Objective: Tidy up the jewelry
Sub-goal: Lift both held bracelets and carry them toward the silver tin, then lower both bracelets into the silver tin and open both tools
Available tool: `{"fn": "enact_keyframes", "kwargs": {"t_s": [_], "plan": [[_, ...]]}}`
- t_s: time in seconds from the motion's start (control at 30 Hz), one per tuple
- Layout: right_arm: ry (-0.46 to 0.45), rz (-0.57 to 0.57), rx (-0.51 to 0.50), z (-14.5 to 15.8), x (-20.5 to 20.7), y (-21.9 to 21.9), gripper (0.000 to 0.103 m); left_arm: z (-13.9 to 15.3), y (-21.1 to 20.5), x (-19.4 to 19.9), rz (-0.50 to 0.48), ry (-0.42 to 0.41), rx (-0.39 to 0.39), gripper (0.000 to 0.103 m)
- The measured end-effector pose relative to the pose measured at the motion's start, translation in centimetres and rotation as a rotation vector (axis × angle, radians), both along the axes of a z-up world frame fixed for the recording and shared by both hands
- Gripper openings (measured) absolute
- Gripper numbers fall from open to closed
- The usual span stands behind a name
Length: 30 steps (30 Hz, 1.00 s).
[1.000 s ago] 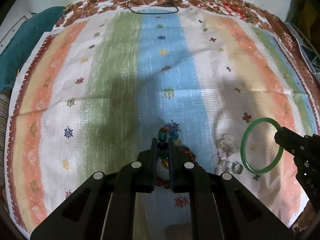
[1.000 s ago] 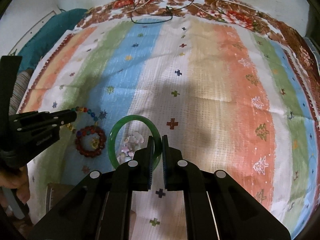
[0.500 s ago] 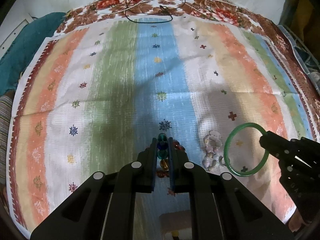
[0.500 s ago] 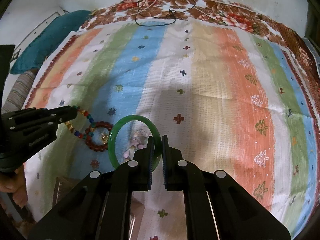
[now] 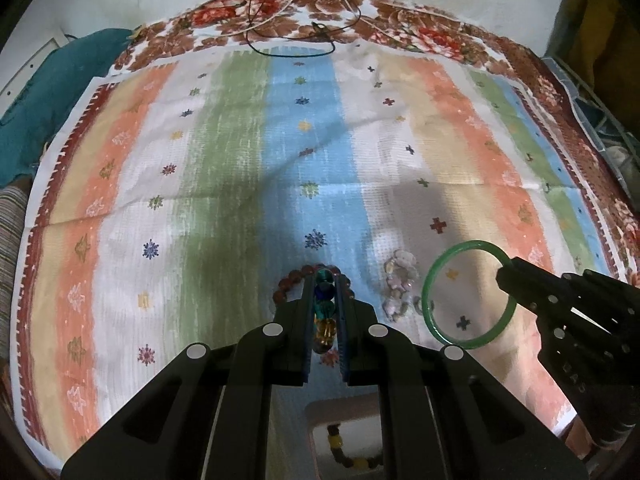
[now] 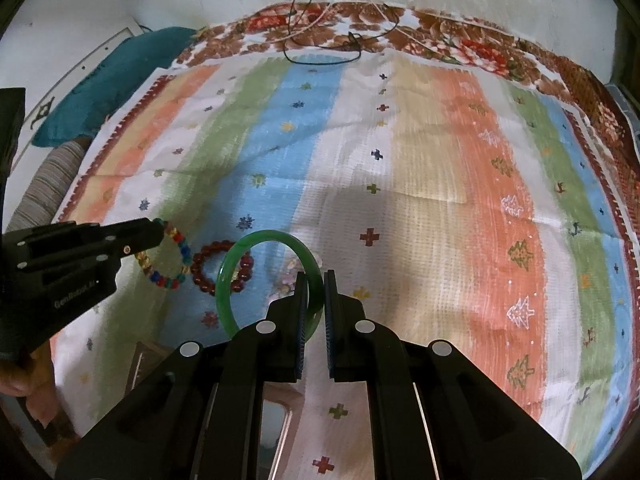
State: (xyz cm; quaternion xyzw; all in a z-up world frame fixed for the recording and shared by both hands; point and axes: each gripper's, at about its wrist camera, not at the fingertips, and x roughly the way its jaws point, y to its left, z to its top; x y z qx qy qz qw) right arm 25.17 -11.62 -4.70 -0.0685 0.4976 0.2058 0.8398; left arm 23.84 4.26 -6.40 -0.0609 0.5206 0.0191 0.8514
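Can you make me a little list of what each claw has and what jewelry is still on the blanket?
left claw: shut on bead bracelet, many colours, lifted
right claw: shut on green bangle, lifted
on blanket: red bracelet, pale bracelet
near edge: box with a beaded piece inside
far edge: thin cords
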Motion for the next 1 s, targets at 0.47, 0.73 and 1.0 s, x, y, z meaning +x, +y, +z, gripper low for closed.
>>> {"fn": "enact_keyframes", "kwargs": {"t_s": [0.47, 0.73, 1.0], "plan": [[-0.029, 0.021, 0.024, 1.5, -3.0, -0.7, 0.009, 2.1, -2.1, -3.1, -0.037, -0.041, 0.013, 0.009], [-0.045, 0.032, 0.041, 2.4, -5.0, -1.1, 0.009, 3.6, -2.3, -5.2, -0.044, -0.085, -0.016, 0.009], [-0.053, 0.047, 0.049, 2.7, -6.9, -1.1, 0.009, 4.7, -2.2, -7.2, -0.049, -0.115, -0.039, 0.009]]}}
